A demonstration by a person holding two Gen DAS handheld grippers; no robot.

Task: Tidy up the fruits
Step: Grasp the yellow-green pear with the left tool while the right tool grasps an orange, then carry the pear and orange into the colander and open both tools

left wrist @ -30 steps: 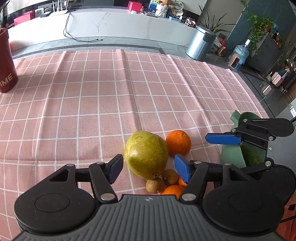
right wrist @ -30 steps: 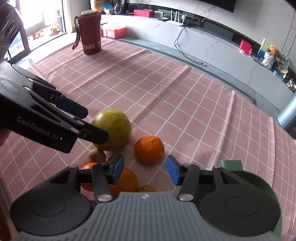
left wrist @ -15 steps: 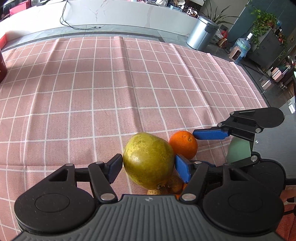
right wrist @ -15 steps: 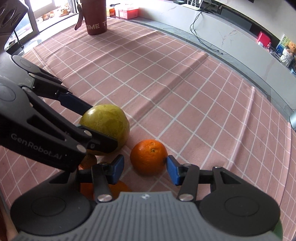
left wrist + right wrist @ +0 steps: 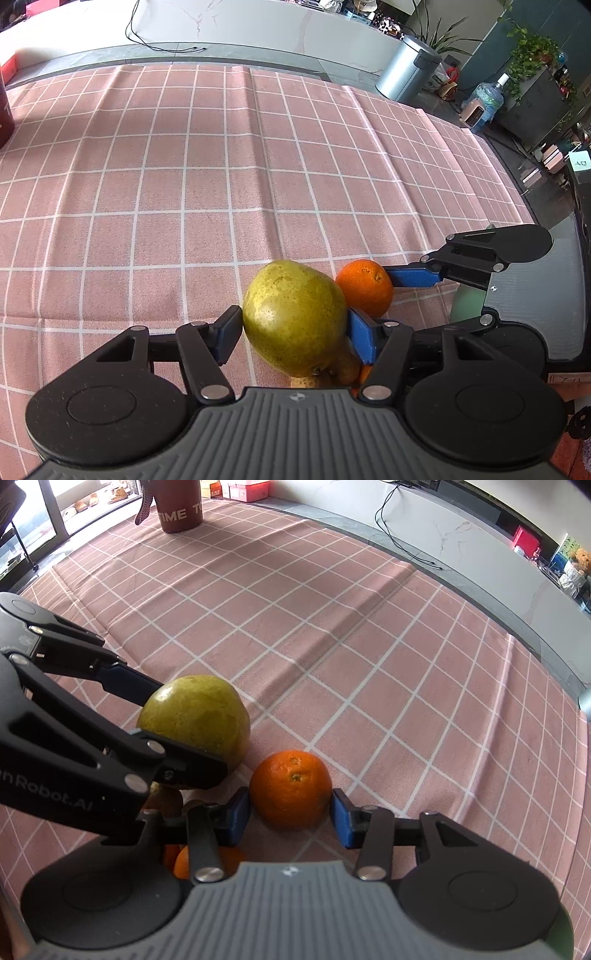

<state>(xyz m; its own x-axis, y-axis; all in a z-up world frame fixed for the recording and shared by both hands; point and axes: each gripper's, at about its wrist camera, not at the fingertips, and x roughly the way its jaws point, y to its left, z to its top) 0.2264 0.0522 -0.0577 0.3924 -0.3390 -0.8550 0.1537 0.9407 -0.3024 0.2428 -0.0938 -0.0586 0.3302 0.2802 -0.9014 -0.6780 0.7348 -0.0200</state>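
A big yellow-green pear [image 5: 293, 317] sits between the blue pads of my left gripper [image 5: 293, 332], which touch both its sides; it also shows in the right wrist view [image 5: 195, 716]. An orange [image 5: 290, 789] lies on the pink checked cloth between the pads of my right gripper [image 5: 290, 812], pads at both its sides; it also shows in the left wrist view [image 5: 364, 286]. Small brown fruits [image 5: 166, 799] and more oranges [image 5: 184, 864] lie under the grippers, mostly hidden.
A pale green container [image 5: 465, 306] stands at the right edge of the table, behind my right gripper. A dark red cup [image 5: 181, 506] stands at the far corner. The pink checked tablecloth [image 5: 221, 166] stretches ahead. A counter and a bin lie beyond.
My left gripper has closed in around the pear until its pads touch. My right gripper has moved forward and now has the orange between its pads.
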